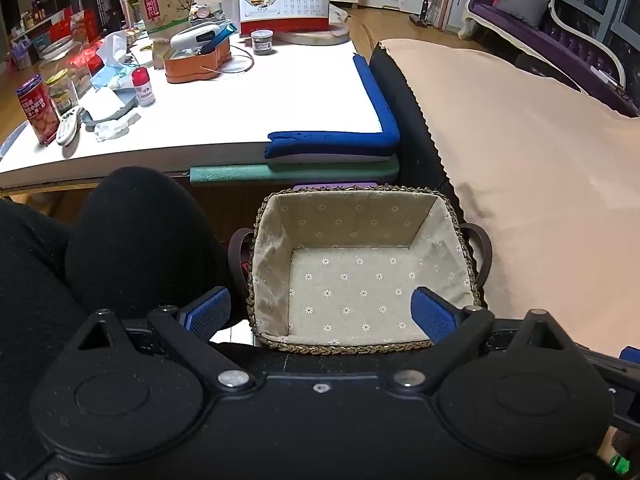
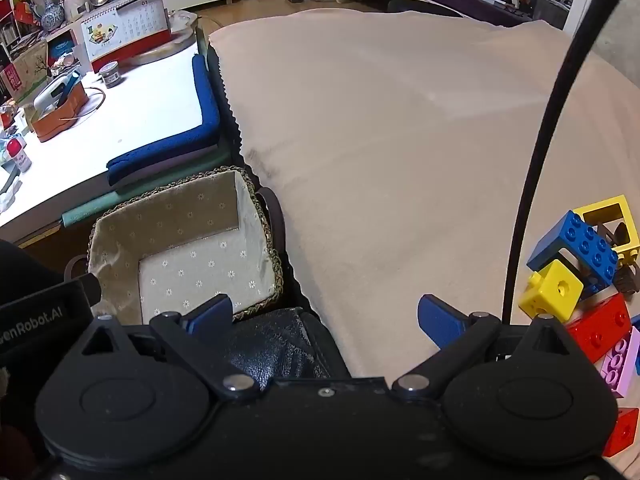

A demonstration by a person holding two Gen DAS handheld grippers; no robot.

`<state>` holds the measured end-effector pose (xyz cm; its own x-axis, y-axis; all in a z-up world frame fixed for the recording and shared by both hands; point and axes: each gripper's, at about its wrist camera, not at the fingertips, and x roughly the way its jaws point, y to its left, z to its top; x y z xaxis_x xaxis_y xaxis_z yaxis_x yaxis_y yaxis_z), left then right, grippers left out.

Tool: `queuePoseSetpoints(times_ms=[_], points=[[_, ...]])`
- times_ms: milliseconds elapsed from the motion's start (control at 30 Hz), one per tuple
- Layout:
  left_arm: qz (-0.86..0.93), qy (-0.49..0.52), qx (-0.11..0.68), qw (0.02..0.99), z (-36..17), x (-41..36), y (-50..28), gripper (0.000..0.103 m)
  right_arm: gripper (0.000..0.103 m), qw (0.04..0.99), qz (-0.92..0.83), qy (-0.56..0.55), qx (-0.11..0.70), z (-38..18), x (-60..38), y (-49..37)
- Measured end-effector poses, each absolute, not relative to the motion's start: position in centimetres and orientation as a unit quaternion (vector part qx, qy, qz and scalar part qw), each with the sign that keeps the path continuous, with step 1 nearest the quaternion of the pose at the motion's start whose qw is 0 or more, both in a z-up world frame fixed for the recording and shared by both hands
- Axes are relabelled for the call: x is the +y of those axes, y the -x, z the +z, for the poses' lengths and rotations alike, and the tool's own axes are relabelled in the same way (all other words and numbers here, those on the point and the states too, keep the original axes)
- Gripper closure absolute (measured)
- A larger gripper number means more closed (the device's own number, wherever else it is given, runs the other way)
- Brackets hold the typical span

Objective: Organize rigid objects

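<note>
Ribbed blue fingers (image 1: 210, 312) (image 2: 442, 320) both spread, empty; braided-rim, floral-lined basket (image 1: 340, 350); studded plastic bricks (image 2: 576, 248).

Home living room, chaise sofa (image 1: 560, 28), cluttered table (image 1: 240, 96)

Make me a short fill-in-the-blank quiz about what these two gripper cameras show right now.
1. The lined wicker basket holds ____ toy bricks.
2. The toy bricks lie on the ____ cloth.
3. The left hand-held gripper and the right hand-held gripper both have their jaws ____.
4. The brick resting against the blue brick's lower edge is ____.

Missing words: no; beige; open; yellow
</note>
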<state>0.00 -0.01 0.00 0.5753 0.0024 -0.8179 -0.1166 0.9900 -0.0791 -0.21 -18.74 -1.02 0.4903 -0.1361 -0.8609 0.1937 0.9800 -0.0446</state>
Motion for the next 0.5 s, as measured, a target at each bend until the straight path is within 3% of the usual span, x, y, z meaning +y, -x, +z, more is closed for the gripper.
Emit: queuePoseSetpoints(times_ms=[500], points=[[0.034,0.063,0.461,0.884,-0.42,-0.14,-0.2,0.009,0.003,0.863,-0.097,-0.024,0.496,-1.04,-18.32,0.17]])
